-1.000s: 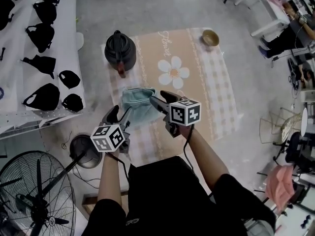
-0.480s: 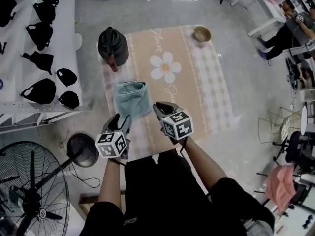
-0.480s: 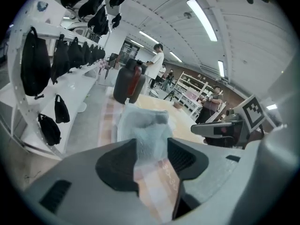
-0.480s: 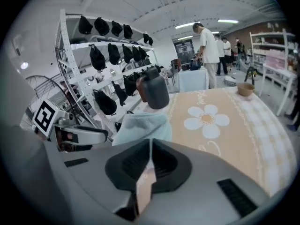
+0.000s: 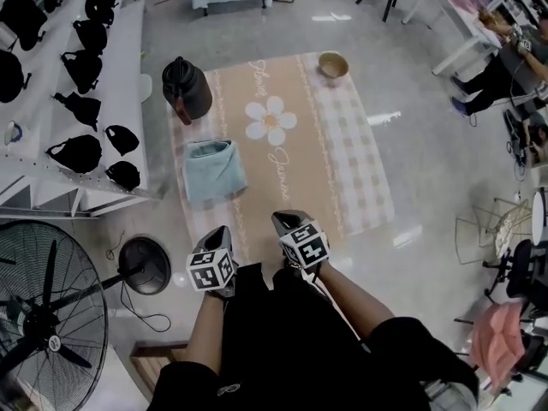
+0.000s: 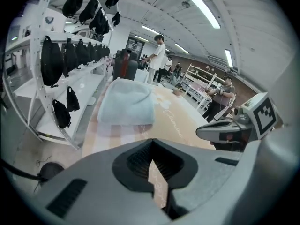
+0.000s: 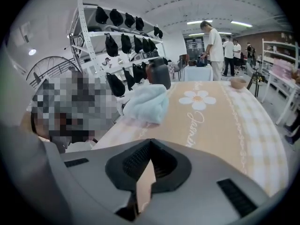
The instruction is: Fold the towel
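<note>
The light blue towel [image 5: 212,171] lies folded into a small square on the left part of the beige flower mat [image 5: 342,169]. It also shows ahead in the left gripper view [image 6: 126,102] and in the right gripper view [image 7: 147,104]. Both grippers are drawn back to the mat's near edge, well clear of the towel. My left gripper [image 5: 219,232] is shut, its jaws having just closed with nothing between them [image 6: 152,143]. My right gripper [image 5: 285,220] is likewise shut and empty [image 7: 149,143], jaws just closed.
A black kettle [image 5: 187,88] stands at the mat's far left corner and a small bowl [image 5: 332,63] at its far edge. White shelves with black bags [image 5: 86,75] run along the left. A floor fan [image 5: 47,315] and its round base [image 5: 145,264] stand near left.
Both grippers have let go of the towel, pulled back toward the body and closed. The towel now lies folded on the mat.
</note>
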The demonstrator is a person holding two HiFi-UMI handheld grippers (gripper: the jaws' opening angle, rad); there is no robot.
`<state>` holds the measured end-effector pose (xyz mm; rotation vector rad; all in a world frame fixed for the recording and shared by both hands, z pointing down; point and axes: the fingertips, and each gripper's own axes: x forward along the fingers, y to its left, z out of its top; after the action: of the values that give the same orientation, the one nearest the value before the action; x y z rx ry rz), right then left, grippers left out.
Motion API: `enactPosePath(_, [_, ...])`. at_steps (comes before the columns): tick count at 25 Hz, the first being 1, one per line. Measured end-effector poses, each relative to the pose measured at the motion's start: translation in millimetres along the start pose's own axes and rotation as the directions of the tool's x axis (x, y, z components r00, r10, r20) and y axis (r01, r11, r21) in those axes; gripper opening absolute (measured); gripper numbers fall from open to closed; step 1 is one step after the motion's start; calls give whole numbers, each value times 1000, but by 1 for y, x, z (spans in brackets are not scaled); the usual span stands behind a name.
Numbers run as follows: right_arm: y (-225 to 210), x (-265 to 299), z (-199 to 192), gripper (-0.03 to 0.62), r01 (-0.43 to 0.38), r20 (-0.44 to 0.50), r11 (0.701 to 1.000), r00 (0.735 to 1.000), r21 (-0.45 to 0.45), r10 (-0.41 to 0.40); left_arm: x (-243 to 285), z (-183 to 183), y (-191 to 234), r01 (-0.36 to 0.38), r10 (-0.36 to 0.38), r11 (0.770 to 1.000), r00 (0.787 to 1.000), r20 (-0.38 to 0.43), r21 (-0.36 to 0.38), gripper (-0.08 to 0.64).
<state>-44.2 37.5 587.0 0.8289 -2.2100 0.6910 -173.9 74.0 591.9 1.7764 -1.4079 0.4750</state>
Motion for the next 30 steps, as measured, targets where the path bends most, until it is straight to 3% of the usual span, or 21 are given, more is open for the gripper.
enactPosePath(4, [-14, -38, 35, 3, 38, 121, 998, 992, -54, -31, -20, 36, -29, -17, 12, 999, 991, 134, 39, 3])
enactPosePath(6, [-12, -71, 67, 3, 77, 213, 991, 976, -106, -52, -49, 71, -51, -17, -3, 997, 965, 264, 73, 3])
enactPosePath(8, [-8, -106, 105, 3, 115, 318, 982, 946, -153, -61, -83, 115, -73, -52, -1, 991, 914, 407, 120, 3])
enactPosePath(10, [-3, -140, 145, 3, 141, 425, 973, 904, -185, -50, -117, 160, -95, -95, -1, 984, 847, 532, 154, 3])
enactPosePath(13, [8, -188, 189, 3, 173, 542, 960, 840, -221, -27, -166, 206, -122, -161, -6, 968, 752, 660, 192, 3])
enactPosePath(15, [15, -215, 206, 3, 192, 591, 952, 806, -238, -14, -193, 218, -136, -207, -3, 955, 710, 704, 212, 3])
enactPosePath(17, [21, -243, 220, 3, 214, 636, 945, 772, -249, -7, -213, 222, -148, -234, -5, 946, 682, 731, 225, 3])
enactPosePath(24, [35, -305, 241, 3, 254, 746, 934, 665, -251, 20, -256, 227, -170, -314, 2, 918, 615, 788, 242, 3])
enactPosePath(26, [33, -308, 241, 3, 265, 759, 932, 651, -249, 18, -255, 225, -170, -306, 5, 923, 618, 786, 234, 3])
enactPosePath(30, [31, -312, 233, 3, 269, 761, 937, 648, -224, -5, -248, 221, -176, -260, -24, 934, 637, 770, 244, 3])
